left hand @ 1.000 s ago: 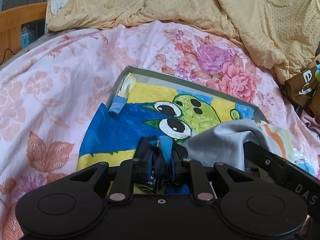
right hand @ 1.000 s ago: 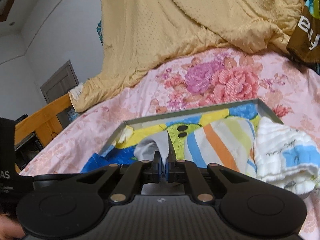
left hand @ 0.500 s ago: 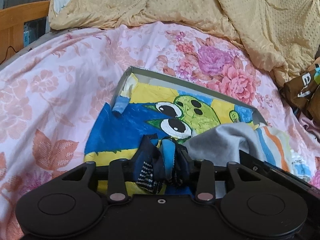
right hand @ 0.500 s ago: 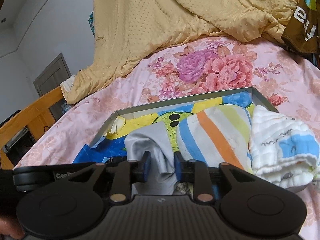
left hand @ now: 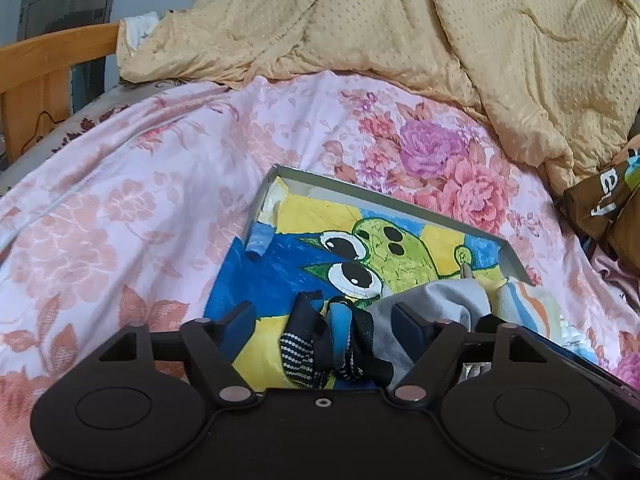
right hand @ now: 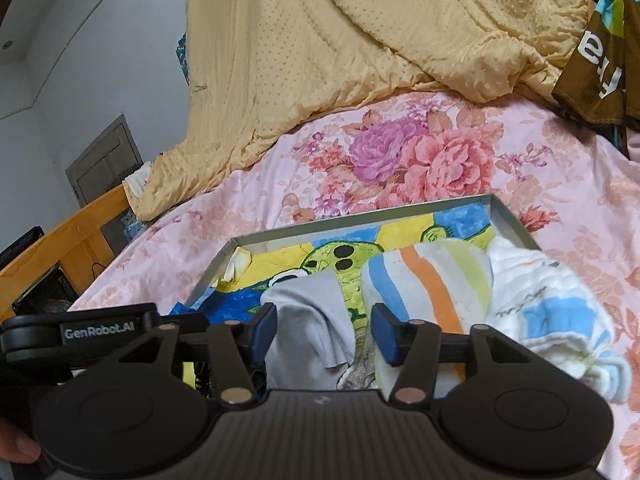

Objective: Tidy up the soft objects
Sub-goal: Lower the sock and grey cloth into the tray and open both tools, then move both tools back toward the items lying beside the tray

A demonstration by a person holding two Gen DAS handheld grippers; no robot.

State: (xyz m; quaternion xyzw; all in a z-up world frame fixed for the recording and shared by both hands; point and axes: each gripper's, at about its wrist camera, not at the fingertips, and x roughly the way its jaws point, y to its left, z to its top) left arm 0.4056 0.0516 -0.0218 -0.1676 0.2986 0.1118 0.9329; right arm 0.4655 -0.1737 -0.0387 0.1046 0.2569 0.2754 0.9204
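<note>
A shallow grey tray (left hand: 384, 196) with a cartoon frog picture on its floor lies on the bed. Between the opening jaws of my left gripper (left hand: 322, 320) a dark blue dotted cloth (left hand: 320, 344) lies loose in the tray's near part, and the pads do not press it. A grey cloth (right hand: 312, 320) stands crumpled between the opening jaws of my right gripper (right hand: 326, 330), free of its pads. The same grey cloth (left hand: 444, 304) shows to the right in the left wrist view. A striped towel (right hand: 432, 280) and a white and blue cloth (right hand: 552, 312) fill the tray's right side.
The tray rests on a pink flowered sheet (left hand: 140, 208). A rumpled yellow quilt (left hand: 440, 40) is heaped behind it. A brown printed bag (left hand: 600, 204) sits at the far right. A wooden bed frame (left hand: 48, 64) rises at the left, and a hand shows by the left gripper's body (right hand: 100, 332).
Both grippers were shut, the left on the dark blue cloth and the right on the grey cloth. Both have spread their jaws and let the cloths go. The left gripper has risen a little.
</note>
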